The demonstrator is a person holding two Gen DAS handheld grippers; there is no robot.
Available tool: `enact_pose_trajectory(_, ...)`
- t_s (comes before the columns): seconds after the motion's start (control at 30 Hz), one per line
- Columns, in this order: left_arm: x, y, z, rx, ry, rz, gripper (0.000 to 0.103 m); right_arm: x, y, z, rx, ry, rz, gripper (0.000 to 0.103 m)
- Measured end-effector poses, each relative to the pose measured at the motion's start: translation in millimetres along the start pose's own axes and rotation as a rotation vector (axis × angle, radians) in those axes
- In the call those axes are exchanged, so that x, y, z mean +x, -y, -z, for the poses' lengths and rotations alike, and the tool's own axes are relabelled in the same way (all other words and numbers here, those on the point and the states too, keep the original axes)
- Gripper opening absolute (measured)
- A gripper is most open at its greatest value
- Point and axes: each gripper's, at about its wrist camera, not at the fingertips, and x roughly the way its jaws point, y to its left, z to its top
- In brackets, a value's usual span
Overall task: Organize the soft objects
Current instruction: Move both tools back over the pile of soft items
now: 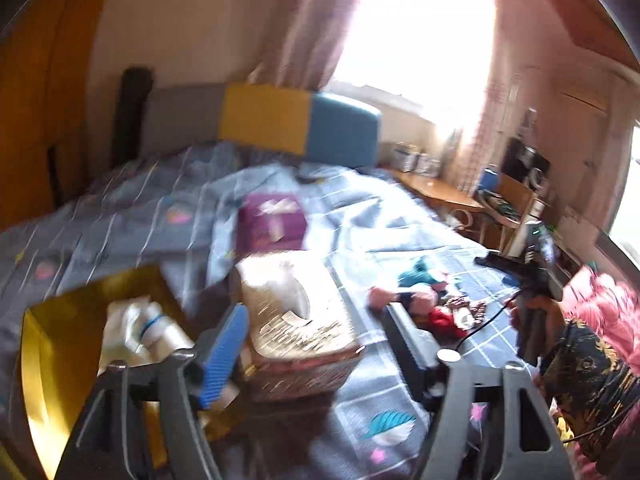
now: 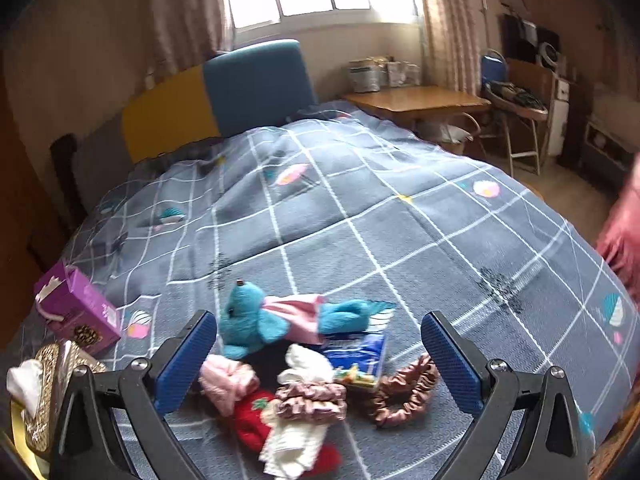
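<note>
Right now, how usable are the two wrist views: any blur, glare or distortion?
Left wrist view: motion-smeared throughout, the window blown out to white, the tissue box soft-edged. Right wrist view: much sharper, the teal plush toy and brown scrunchie readable, window bright but panes visible. Both bend the bed with fisheye curvature.

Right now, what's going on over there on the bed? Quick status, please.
Left gripper open, empty, over tissue box. Right gripper open, empty, above pile of soft things on bed. Blue plush toy beside pile. Nothing blocking.
</note>
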Motion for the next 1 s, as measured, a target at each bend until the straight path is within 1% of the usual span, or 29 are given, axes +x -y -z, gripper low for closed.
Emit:
enact_pose_trajectory(0.03,0,10,-4,0.027,0.023,0.001,0.08,4,12,0,0.05,-0.028,0.009,0.103)
enact_pose_trajectory(0.07,3,20,-8,0.043,0.038,0.008,0.08,6,21,-2,0.101,-0.039,-0.003,0.103)
enact_pose_trajectory(0.1,6,27,-12,0.043,0.033,0.034,0.08,4,27,-3,0.146,-0.023,-0.021,0.103)
enact_pose_trajectory(0.13,12,34,-16,0.035,0.016,0.073,0.08,2,30,-4,0.164,-0.008,-0.019,0.103)
enact_pose_trajectory(0.2,29,47,-23,0.029,-0.043,0.161,0.08,2,32,-4,0.168,-0.009,-0.012,0.103)
enact_pose_trajectory(0.27,44,63,-25,0.044,-0.082,0.254,0.08,3,31,-5,0.179,-0.02,-0.037,0.103)
enact_pose_trajectory(0.3,52,72,-25,0.059,-0.103,0.288,0.08,4,30,-5,0.176,-0.024,-0.04,0.103)
enact_pose_trajectory(0.33,58,80,-25,0.072,-0.107,0.305,0.08,4,29,-5,0.168,-0.03,-0.038,0.103)
enact_pose_trajectory(0.37,61,89,-23,0.088,-0.11,0.322,0.083,4,28,-4,0.163,-0.033,-0.04,0.103)
enact_pose_trajectory(0.43,77,104,-23,0.109,-0.147,0.35,0.095,5,27,-3,0.158,-0.037,-0.045,0.103)
enact_pose_trajectory(0.47,86,109,-22,0.105,-0.163,0.352,0.1,6,27,-3,0.158,-0.041,-0.048,0.103)
enact_pose_trajectory(0.5,95,113,-20,0.106,-0.173,0.352,0.103,6,28,-3,0.163,-0.046,-0.052,0.103)
enact_pose_trajectory(0.6,118,125,-14,0.155,-0.181,0.306,0.103,8,32,-2,0.19,-0.061,-0.06,0.103)
enact_pose_trajectory(0.7,143,137,-10,0.256,-0.225,0.271,0.103,8,38,-2,0.223,-0.069,-0.08,0.103)
enact_pose_trajectory(0.77,156,148,-9,0.314,-0.235,0.228,0.103,10,40,-1,0.237,-0.083,-0.09,0.103)
enact_pose_trajectory(0.8,165,153,-7,0.341,-0.249,0.214,0.103,11,40,-1,0.241,-0.088,-0.094,0.103)
enact_pose_trajectory(0.9,195,169,-1,0.41,-0.344,0.189,0.102,12,40,0,0.245,-0.099,-0.105,0.103)
enact_pose_trajectory(1.0,218,181,2,0.484,-0.37,0.152,0.101,14,40,0,0.25,-0.113,-0.118,0.103)
